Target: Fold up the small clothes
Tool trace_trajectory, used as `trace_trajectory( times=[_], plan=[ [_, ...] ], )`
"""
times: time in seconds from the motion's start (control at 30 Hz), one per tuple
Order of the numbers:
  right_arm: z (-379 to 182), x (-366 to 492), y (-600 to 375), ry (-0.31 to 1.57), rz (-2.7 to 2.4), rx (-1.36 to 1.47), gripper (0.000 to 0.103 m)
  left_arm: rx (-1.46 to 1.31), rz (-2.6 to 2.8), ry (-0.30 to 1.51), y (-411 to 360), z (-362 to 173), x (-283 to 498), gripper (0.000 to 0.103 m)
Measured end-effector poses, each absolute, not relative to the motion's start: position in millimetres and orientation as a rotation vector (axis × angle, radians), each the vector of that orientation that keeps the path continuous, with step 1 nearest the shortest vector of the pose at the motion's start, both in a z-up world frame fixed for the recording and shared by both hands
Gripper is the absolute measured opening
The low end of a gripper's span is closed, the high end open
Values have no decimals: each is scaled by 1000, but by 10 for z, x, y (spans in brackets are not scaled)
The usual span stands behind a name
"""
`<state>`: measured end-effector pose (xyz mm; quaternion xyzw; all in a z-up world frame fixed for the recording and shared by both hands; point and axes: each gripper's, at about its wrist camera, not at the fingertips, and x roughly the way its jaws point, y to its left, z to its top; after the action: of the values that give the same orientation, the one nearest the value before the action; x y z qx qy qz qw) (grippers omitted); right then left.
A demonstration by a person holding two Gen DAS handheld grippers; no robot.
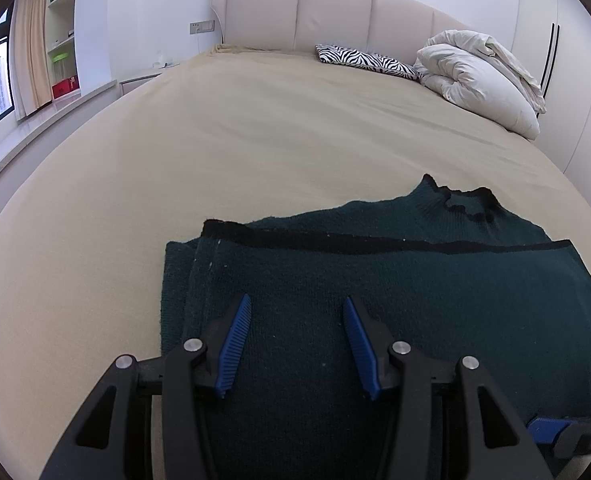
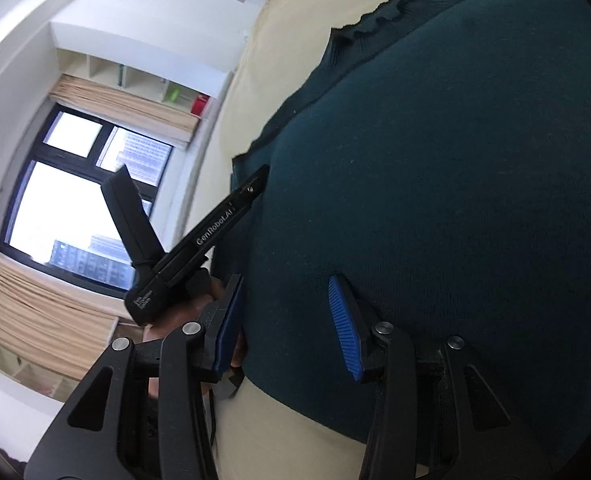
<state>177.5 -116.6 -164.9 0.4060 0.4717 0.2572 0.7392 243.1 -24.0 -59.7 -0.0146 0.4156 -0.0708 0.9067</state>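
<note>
Dark teal knitted sweater (image 1: 395,280) with black trim and a ruffled collar, lying folded on the beige sheet of the bed (image 1: 215,140), near the foot end. Hem edge with the black band turned across the middle, collar pointing toward the headboard, sleeve layers stacked at the left side.

Left gripper (image 1: 297,332) hovering low over the near part of the sweater, jaws apart, blue ribbed pads (image 1: 235,344) facing each other with only flat knit seen between them; not clamped on anything. No fold of cloth raised between the pads.

Right gripper (image 2: 283,326) tilted sideways over the same garment, jaws apart too, nothing pinched; whether the pad tips touch the knit cannot be told. Right-hand pad against the teal surface in the right wrist view, left-hand pad beside the sweater's edge. Just beyond it, the black body of the left gripper (image 2: 199,236), held in a hand (image 2: 199,308) partly hidden behind the fingers.

At the far end of the bed: cream padded headboard (image 1: 315,8), zebra-striped cushion (image 1: 367,60) and a bundled white duvet (image 1: 479,76) touching it. Along the left wall, a window (image 2: 75,200) with beige curtains and white shelves (image 1: 63,32) holding a red box (image 1: 64,89)
</note>
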Motion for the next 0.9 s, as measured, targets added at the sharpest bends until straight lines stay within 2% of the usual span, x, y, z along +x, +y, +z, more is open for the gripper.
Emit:
trace_trajectory(
  times=[0.23, 0.33, 0.63, 0.73, 0.8, 0.9],
  plan=[
    [-1716, 1531, -2037, 890, 379, 1015, 36, -34, -148, 853, -242, -600, 2416, 52],
    [-1709, 1321, -2612, 822, 299, 1063, 32, -35, -148, 851, -236, -606, 2408, 52],
    [-1664, 1008, -3275, 706, 79, 1066, 32, -65, -162, 863, -202, -570, 2431, 53],
    [-1501, 973, -3181, 717, 19, 960, 37, -104, -139, 906, -179, -427, 2351, 53],
    [-1391, 944, -3122, 715, 8, 911, 50, -142, -159, 914, -221, -307, 2151, 53],
    [-1225, 952, -2865, 710, 74, 852, 52, -224, -290, 898, -404, -141, 1745, 53]
  ],
)
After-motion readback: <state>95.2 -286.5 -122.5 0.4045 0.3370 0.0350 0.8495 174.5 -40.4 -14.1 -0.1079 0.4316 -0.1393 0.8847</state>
